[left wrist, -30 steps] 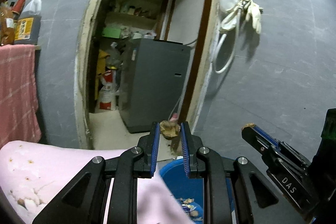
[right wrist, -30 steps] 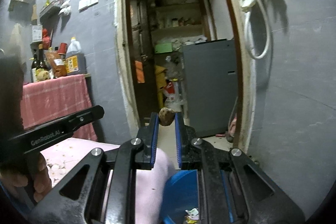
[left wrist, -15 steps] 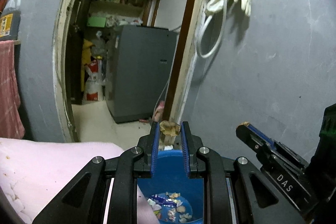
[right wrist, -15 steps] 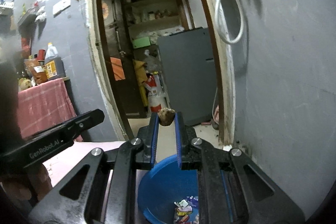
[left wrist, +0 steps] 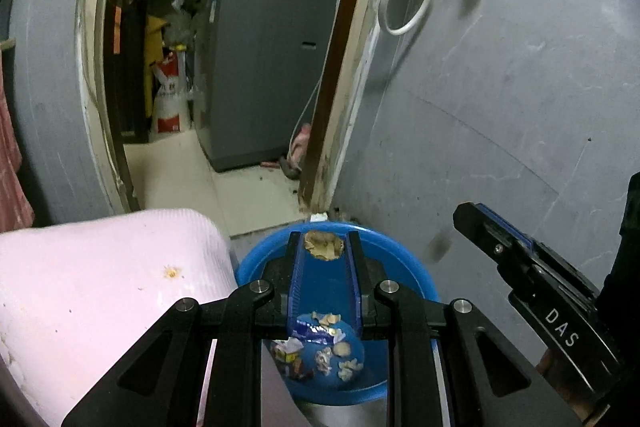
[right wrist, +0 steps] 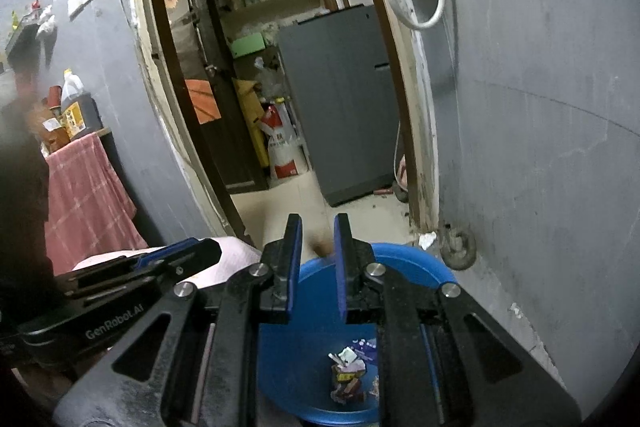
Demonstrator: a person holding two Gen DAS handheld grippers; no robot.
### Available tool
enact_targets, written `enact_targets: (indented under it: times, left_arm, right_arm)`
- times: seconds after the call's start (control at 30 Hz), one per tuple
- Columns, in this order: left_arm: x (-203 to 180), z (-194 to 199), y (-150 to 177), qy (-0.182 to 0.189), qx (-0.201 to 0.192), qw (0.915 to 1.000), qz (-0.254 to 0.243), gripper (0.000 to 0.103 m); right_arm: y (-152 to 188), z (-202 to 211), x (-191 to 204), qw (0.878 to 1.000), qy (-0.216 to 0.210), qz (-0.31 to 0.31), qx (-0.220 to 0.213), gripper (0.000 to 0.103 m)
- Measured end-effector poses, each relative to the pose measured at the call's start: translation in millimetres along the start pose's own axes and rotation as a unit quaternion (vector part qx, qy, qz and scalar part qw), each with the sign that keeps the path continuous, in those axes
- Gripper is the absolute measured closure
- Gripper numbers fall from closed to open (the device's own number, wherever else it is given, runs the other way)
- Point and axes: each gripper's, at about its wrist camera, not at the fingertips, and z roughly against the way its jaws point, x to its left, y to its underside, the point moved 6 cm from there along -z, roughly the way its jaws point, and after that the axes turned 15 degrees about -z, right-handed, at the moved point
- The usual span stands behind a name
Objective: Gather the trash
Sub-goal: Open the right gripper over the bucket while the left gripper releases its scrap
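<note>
My left gripper (left wrist: 323, 241) is shut on a crumpled tan scrap (left wrist: 323, 245) and holds it over the blue bin (left wrist: 416, 275). Wrappers and scraps (left wrist: 320, 347) lie in the bin's bottom. My right gripper (right wrist: 317, 227) stands over the same blue bin (right wrist: 420, 271), its jaws apart. A blurred brown piece (right wrist: 322, 246) is between its fingertips, loose and dropping. The right gripper also shows at the right of the left wrist view (left wrist: 492, 227), and the left gripper at the left of the right wrist view (right wrist: 176, 259).
A pink-covered table (left wrist: 100, 287) lies left of the bin. A grey wall (left wrist: 500, 107) stands close behind it, with a doorway (left wrist: 224, 67) to a storeroom and a grey appliance (left wrist: 264, 67). A red cloth (right wrist: 84, 195) hangs at the left.
Both grippers moved right and tilted down over the blue bin. The right gripper's jaws opened and its brown piece is slipping out. The left still grips its scrap.
</note>
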Motion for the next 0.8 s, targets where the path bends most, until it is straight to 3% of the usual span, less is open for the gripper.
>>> enact_targets:
  times: [0.2,0.27,0.4,0.57,0.8]
  left_arm:
    - [2.7,-5.7,5.7,0.003,0.019,0.9998,0.006,0.085]
    - [3.5,-7.1,7.3,0.003,0.024,0.9997,0.009,0.083]
    - [7.6,-7.4,10.0,0.005,0.026,0.9995,0.019,0.07]
    - [11.6,-5.4,10.5,0.0,0.029,0.9993,0.022,0.064]
    - [22.9,7.9,10.4,-0.022,0.018,0.9989,0.036,0.041]
  right_arm:
    - [0.4,-4.6,-6.2,1.0,0.008,-0.01,0.009,0.086]
    - [1.2,-5.3,-6.5,1.0,0.01,-0.013,0.01,0.081]
    - [0.9,-3.9,-7.4,1.0,0.01,-0.015,0.009,0.074]
    - [-0.1,-3.4,-8.3,1.0,0.013,-0.016,0.008,0.061]
    - [-5.1,0.6,-12.8,1.0,0.014,-0.021,-0.001,0.043]
